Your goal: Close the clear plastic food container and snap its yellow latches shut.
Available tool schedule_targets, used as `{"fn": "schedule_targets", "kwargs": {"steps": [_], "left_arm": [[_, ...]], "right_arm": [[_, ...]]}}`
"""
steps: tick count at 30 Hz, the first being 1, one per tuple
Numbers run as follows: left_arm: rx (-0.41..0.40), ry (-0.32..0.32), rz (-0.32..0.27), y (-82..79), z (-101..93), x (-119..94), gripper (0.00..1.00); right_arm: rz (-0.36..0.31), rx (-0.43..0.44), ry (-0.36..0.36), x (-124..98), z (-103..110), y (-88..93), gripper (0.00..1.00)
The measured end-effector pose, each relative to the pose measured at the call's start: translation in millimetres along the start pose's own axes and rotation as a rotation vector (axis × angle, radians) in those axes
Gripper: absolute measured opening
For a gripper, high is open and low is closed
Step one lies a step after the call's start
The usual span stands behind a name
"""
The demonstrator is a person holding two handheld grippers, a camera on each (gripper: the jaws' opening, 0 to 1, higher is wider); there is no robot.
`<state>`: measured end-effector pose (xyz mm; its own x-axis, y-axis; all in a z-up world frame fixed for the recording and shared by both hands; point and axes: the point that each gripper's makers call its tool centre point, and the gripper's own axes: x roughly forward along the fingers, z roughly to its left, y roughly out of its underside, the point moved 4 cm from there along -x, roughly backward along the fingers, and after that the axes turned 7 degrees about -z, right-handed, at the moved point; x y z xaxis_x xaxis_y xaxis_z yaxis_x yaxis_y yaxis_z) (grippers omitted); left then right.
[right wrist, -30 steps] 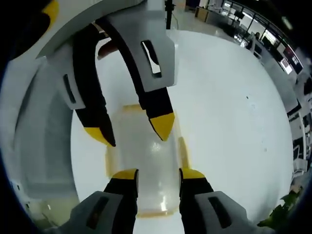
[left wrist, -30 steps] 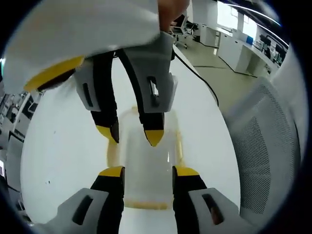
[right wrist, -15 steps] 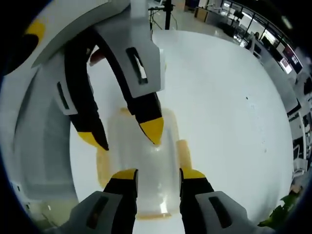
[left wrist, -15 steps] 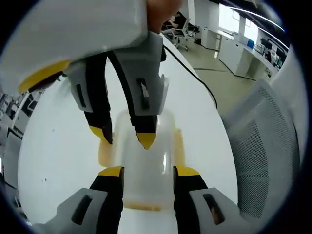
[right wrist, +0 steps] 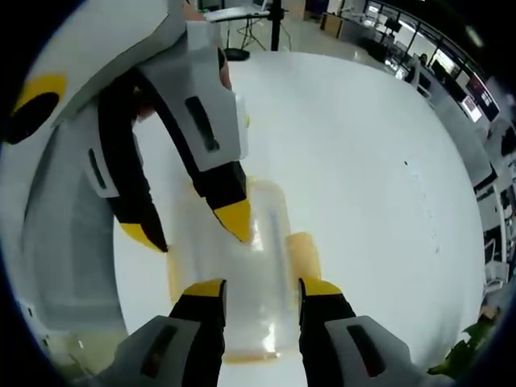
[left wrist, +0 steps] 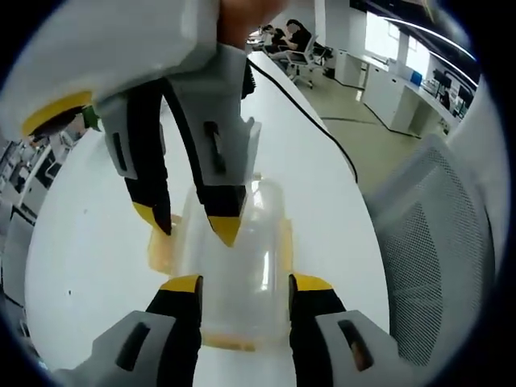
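Observation:
The clear plastic container [left wrist: 246, 258] with yellow latches lies on the white table [left wrist: 81, 242], lid on top. My left gripper [left wrist: 246, 284] is open, its yellow-tipped jaws straddling the container's near end. My right gripper [left wrist: 189, 224] comes in from above, open, its tips over the far left part of the lid. In the right gripper view the container [right wrist: 258, 266] lies between my right gripper's [right wrist: 262, 288] jaws, and my left gripper [right wrist: 189, 228] points down at its far end. A yellow side latch [right wrist: 303, 251] stands flared outward.
A white mesh chair [left wrist: 435, 234] stands close beside the table edge, and a black cable [left wrist: 322, 121] runs across the table behind the container. Office desks fill the background. A green plant [right wrist: 468, 351] sits at the lower right of the right gripper view.
Both cameras have come closer to the container, which looks larger and clearer now. In each view the opposite gripper has slid to the left over the lid. Both stay open.

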<state>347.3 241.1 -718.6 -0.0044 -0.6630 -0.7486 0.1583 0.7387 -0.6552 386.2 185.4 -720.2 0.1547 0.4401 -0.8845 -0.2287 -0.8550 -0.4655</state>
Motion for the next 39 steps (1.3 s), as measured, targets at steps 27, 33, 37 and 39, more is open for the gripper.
{"fn": "schedule_targets", "kwargs": {"steps": [27,33,37,39], "left_arm": [[-0.017,-0.004,0.007,8.6,-7.4,4,0.48],[-0.017,-0.008,0.000,6.1,-6.7,6,0.49],[-0.008,-0.013,0.001,4.8,-6.8,8,0.49],[-0.015,-0.014,-0.004,4.0,-6.9,9,0.50]], "right_arm": [[0.003,-0.027,-0.027,6,-8,-3.2,0.38],[0.004,-0.027,-0.037,7,-10,-3.1,0.38],[0.006,-0.020,-0.036,8,-12,-2.6,0.40],[0.007,-0.017,-0.041,8,-12,-2.5,0.41]]}}
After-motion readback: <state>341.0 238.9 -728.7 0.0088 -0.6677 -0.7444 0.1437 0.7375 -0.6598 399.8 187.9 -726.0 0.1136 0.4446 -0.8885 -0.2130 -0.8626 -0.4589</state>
